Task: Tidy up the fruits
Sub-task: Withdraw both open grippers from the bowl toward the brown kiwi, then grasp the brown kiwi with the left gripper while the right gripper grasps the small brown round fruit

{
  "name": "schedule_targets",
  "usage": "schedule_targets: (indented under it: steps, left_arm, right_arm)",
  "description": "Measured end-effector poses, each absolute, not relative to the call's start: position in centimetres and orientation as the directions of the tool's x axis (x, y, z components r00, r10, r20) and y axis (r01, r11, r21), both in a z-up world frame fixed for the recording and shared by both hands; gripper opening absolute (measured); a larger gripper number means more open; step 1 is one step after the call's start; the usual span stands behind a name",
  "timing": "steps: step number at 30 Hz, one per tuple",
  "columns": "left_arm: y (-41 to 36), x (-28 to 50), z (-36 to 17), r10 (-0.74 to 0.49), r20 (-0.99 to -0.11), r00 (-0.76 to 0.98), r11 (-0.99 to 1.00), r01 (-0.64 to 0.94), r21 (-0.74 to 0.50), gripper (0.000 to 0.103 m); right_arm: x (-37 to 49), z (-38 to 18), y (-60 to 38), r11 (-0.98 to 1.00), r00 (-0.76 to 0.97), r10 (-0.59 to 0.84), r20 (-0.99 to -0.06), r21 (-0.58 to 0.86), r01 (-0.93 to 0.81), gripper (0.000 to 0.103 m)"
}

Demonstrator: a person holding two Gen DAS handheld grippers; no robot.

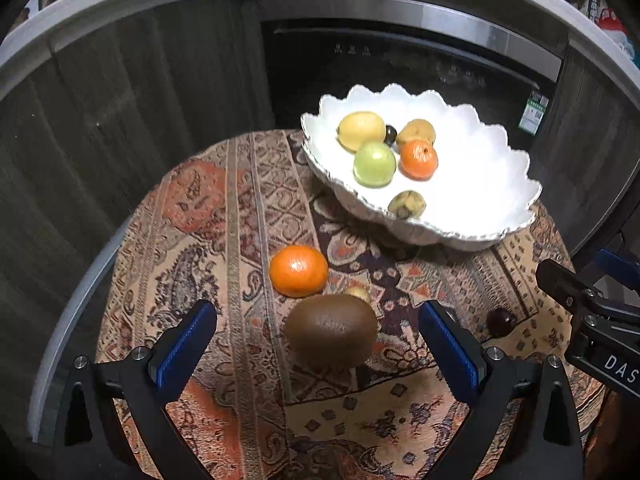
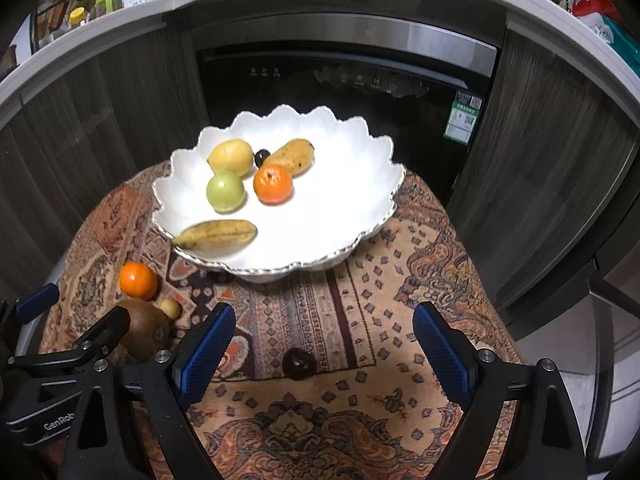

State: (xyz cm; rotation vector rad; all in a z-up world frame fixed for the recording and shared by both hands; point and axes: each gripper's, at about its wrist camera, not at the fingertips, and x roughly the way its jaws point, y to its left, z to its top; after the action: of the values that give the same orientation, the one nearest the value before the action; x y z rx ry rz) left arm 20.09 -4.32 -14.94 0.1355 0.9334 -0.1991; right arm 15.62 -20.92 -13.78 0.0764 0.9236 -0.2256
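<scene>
Hovering with jaws spread wide, the left gripper [image 1: 318,344] frames a kiwi [image 1: 331,332] on the patterned cloth [image 1: 224,216], touching nothing. The right gripper [image 2: 324,344], likewise released, frames a small dark fruit [image 2: 299,363], perhaps a plum. Other fruit lie in the white bowl [image 2: 348,208].

I hold both grippers side by side, tilted steeply downward. My left gripper [image 1: 318,344] has its blue-padded fingers [image 1: 186,344] spread wide; my right gripper [image 2: 324,348] is equally wide, gripping nothing.
</scene>
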Motion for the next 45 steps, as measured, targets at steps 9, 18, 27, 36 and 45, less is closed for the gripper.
schedule_targets:
  steps: [9, 18, 27, 36, 45]
  left_arm:
    - [-4.9, 20.8, -17.5, -0.101, -0.829, 0.551, 0.97, 0.24, 0.042, 0.102]
    - [-4.9, 21.3, -19.7, -0.079, -0.841, 0.535, 0.97, 0.237, 0.06, 0.099]
    - [-5.1, 22.1, -21.3, -0.097, -0.859, 0.502, 0.967, 0.251, 0.037, 0.074]
    - [-5.1, 21.5, -21.1, -0.118, -0.861, 0.495, 0.968, 0.251, 0.012, 0.064]
    - [-3.4, 20.5, -19.7, -0.11, -0.85, 0.515, 0.974, 0.228, 0.013, 0.064]
  right_arm:
    - [16.1, -16.4, -21.3, 0.972, 0.545, -0.158, -0.824, -0.033, 0.231, 0.091]
    - [16.8, -18.4, -21.2, 0.973, 0.515, -0.156, -0.843, -0.043, 0.225, 0.091]
    - [17.1, -20.0, -21.1, 0.974, 0.49, -0.153, -0.859, -0.046, 0.223, 0.091]
    - [17.0, -19.9, -21.6, 0.972, 0.49, -0.155, -0.858, -0.043, 0.232, 0.091]
    - [16.6, -18.5, -20.5, 0.977, 0.513, -0.152, -0.845, -0.05, 0.208, 0.091]
